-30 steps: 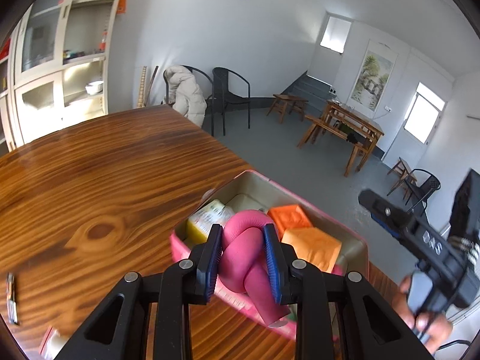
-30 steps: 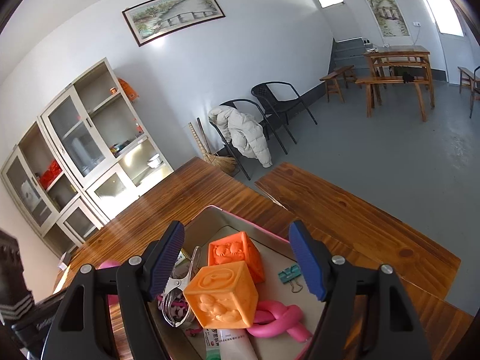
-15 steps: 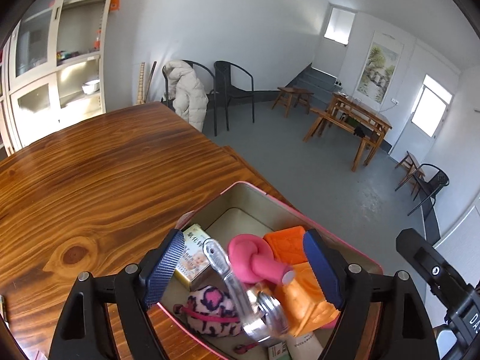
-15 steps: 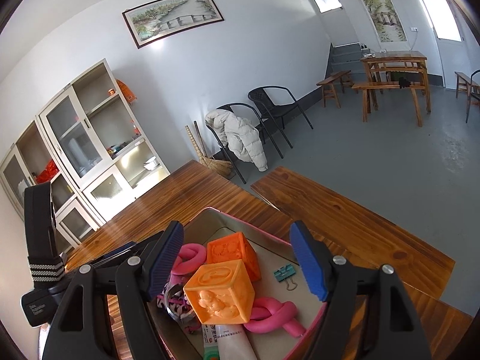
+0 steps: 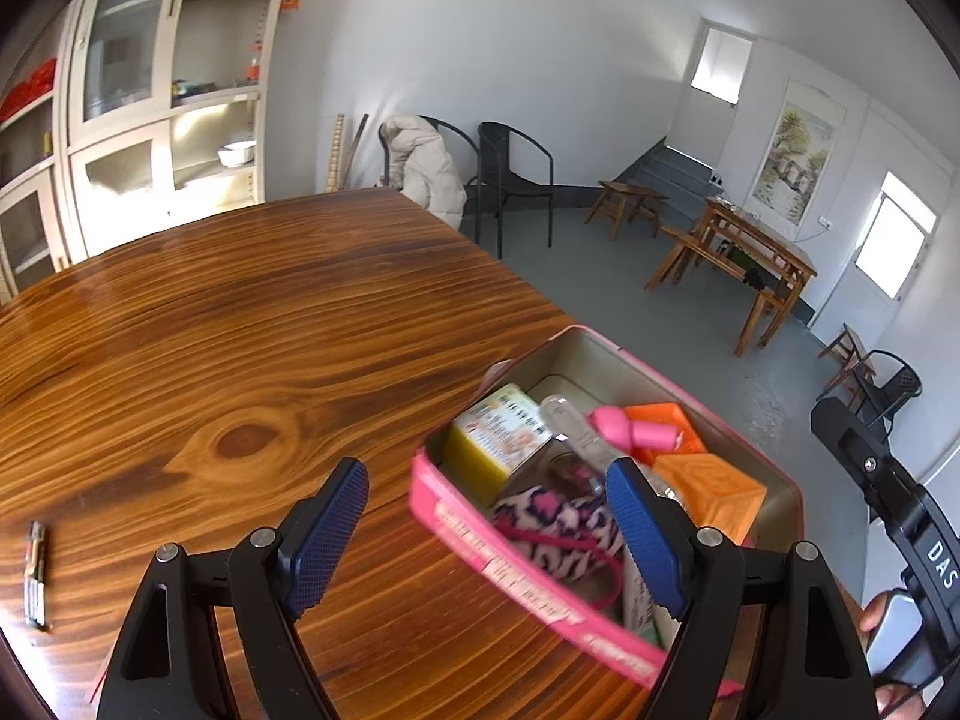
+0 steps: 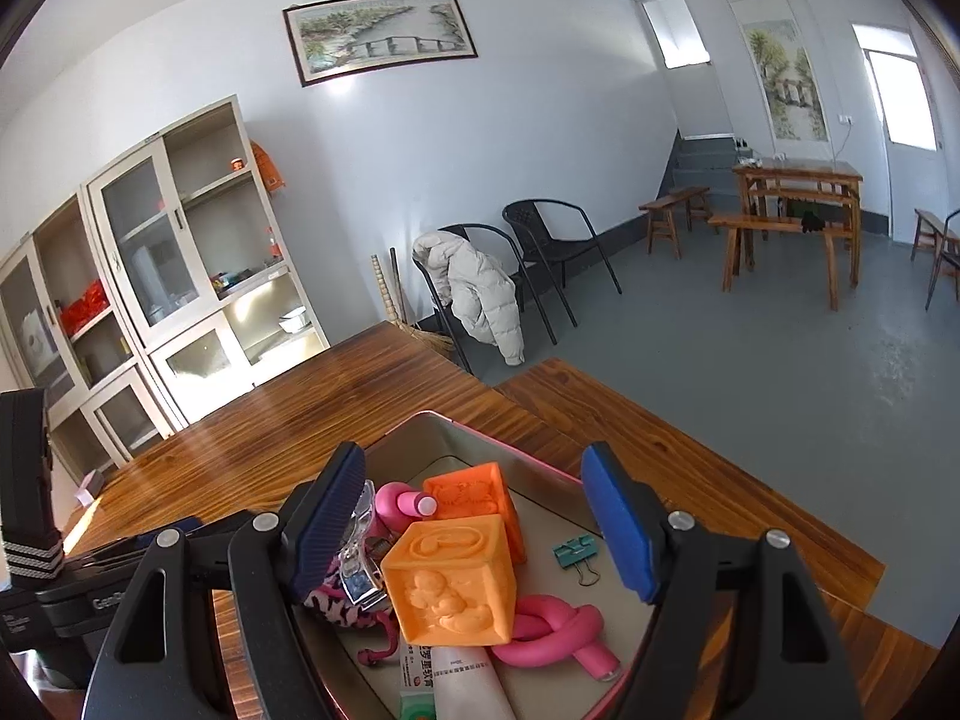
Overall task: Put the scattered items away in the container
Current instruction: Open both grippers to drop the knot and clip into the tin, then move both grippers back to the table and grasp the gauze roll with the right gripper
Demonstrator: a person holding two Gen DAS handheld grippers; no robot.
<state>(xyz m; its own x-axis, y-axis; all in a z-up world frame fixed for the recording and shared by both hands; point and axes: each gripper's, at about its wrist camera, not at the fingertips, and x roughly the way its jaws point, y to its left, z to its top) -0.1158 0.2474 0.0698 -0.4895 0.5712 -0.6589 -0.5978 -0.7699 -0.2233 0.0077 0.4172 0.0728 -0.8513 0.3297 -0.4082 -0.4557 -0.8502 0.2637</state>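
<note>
Wood-grained table (image 5: 180, 330) carries the pink container (image 5: 516, 564) near its edge, filled with orange blocks (image 6: 450, 576), a knotted pink tube (image 6: 558, 630) and a leopard-print pouch (image 5: 558, 516). Left hand-held gripper (image 5: 486, 534) gapes empty over its near rim, its jaws having just been opening; right hand-held gripper (image 6: 474, 522) hovers released above the blocks.

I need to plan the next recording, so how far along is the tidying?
Mostly done: the pink tin already holds two orange blocks, a knotted pink tube, a green binder clip, a yellow box and a leopard-print scrunchie. In hand: nothing; the left gripper, its fingers just opened, and the right gripper are both open and empty. Left: a small dark item near the table's edge.
</note>
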